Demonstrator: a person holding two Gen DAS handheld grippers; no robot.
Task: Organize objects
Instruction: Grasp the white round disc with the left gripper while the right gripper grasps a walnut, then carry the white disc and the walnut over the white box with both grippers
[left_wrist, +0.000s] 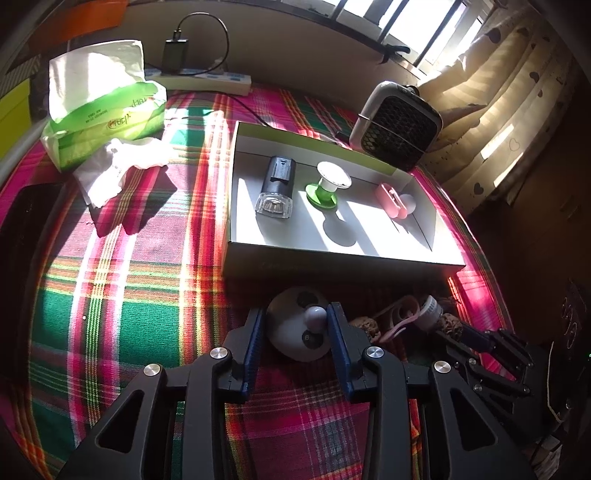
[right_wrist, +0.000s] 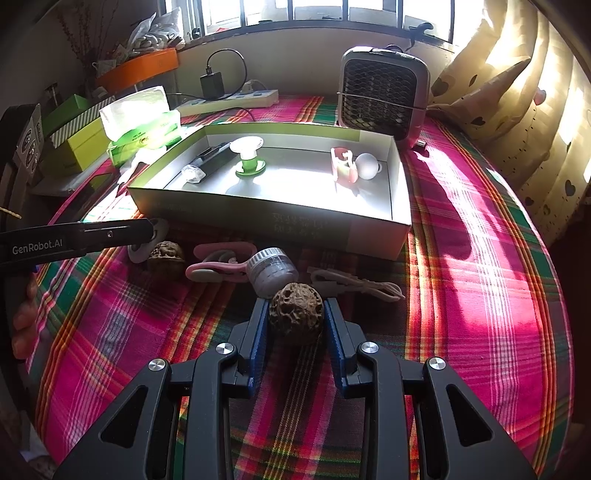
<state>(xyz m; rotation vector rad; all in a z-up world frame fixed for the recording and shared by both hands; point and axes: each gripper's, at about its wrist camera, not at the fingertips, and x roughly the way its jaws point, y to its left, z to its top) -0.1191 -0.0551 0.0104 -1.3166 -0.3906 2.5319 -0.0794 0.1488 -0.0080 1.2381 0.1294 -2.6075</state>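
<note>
Near box (right_wrist: 332, 229), on tabletop (right_wrist: 480, 295): right fingers (right_wrist: 291, 314) gripping walnut (right_wrist: 295, 310); left fingers (left_wrist: 295, 325) bracketing panda toy (left_wrist: 291, 332), grip uncertain; both probably box-bound.

Both wrist cameras sit low and close above the plaid cloth (left_wrist: 129, 314), looking forward past their own fingers toward the window. Each view shares the open box (left_wrist: 332, 254) (right_wrist: 280, 218) ahead.
</note>
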